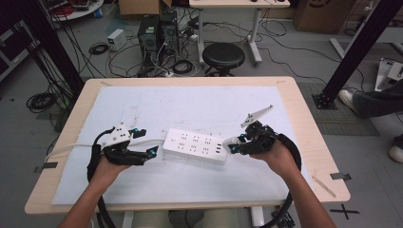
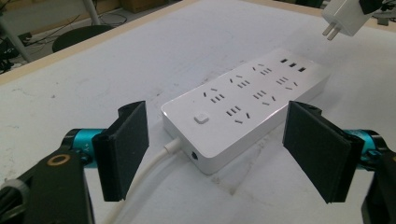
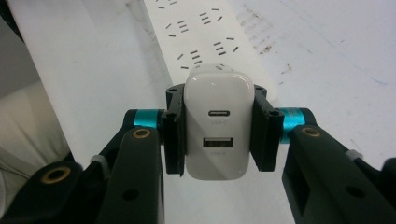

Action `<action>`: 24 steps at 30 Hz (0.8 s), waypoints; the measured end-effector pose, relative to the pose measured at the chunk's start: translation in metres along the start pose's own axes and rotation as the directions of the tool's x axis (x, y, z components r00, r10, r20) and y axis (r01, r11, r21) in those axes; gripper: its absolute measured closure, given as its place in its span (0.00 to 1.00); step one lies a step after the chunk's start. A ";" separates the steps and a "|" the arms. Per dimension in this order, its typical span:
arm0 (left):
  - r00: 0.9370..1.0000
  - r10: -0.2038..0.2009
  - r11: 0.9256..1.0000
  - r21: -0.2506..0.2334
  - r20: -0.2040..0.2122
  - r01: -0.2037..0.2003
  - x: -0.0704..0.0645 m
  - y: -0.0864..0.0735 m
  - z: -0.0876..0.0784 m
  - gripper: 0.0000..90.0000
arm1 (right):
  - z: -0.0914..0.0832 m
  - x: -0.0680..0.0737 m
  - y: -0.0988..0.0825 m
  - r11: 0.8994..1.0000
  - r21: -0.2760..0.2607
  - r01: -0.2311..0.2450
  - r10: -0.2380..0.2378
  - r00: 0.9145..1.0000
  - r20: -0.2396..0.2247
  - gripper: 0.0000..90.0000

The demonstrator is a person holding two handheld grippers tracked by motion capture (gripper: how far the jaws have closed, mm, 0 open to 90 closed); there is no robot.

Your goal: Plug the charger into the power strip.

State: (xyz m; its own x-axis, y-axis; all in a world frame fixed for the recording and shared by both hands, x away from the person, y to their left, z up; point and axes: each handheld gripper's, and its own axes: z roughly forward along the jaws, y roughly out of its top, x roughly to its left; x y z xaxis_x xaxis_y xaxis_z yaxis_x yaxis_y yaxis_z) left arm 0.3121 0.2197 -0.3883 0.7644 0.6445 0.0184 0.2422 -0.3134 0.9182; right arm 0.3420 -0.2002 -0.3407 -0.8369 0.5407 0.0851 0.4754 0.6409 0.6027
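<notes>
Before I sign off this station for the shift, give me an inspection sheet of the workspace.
Surface: white mat on wooden table, faintly scuffed.
Job's things: white power strip lying flat; white charger held, prongs toward the strip.
Clutter: nothing seen.
Grippers: left gripper open around the strip's switch end, not touching; right gripper shut on the charger.
Cables: strip's white cord runs off the left edge.
Surroundings: black stool, computer towers, floor cables.
</notes>
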 end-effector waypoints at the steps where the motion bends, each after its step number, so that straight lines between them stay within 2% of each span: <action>1: 1.000 -0.002 1.000 0.000 -0.001 0.002 0.000 0.000 0.000 0.25 | -0.001 0.000 0.001 1.000 0.008 0.012 -0.012 1.000 0.011 0.71; 5: 1.000 -0.001 1.000 -0.001 -0.004 0.001 0.001 -0.001 -0.001 0.25 | -0.003 -0.001 0.007 0.997 0.053 0.057 -0.059 0.998 0.034 0.71; 12: 1.000 -0.011 1.000 -0.007 -0.010 0.011 0.002 -0.002 -0.003 0.25 | -0.006 -0.003 0.015 0.992 0.092 0.090 -0.094 0.994 0.049 0.71; 20: 1.000 -0.019 1.000 -0.011 -0.022 0.019 0.003 -0.004 -0.006 0.25 | -0.003 -0.003 0.032 0.973 0.163 0.164 -0.178 0.982 0.071 0.71; 22: 1.000 -0.018 1.000 -0.011 -0.024 0.018 0.003 -0.005 -0.006 0.25 | -0.001 -0.003 0.035 0.971 0.167 0.173 -0.188 0.980 0.073 0.71; 24: 0.999 -0.025 1.000 -0.014 -0.025 0.025 0.003 -0.006 -0.007 0.25 | 0.003 -0.002 0.044 0.963 0.188 0.195 -0.211 0.975 0.068 0.71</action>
State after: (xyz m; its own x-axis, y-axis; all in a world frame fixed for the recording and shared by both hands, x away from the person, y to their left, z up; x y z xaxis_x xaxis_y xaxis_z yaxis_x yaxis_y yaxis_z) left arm 0.3087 0.2281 -0.3912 0.7430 0.6693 0.0052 0.2523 -0.2872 0.9240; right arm 0.3654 -0.1714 -0.3169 -0.8978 0.4294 -0.0981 0.3456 0.8248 0.4475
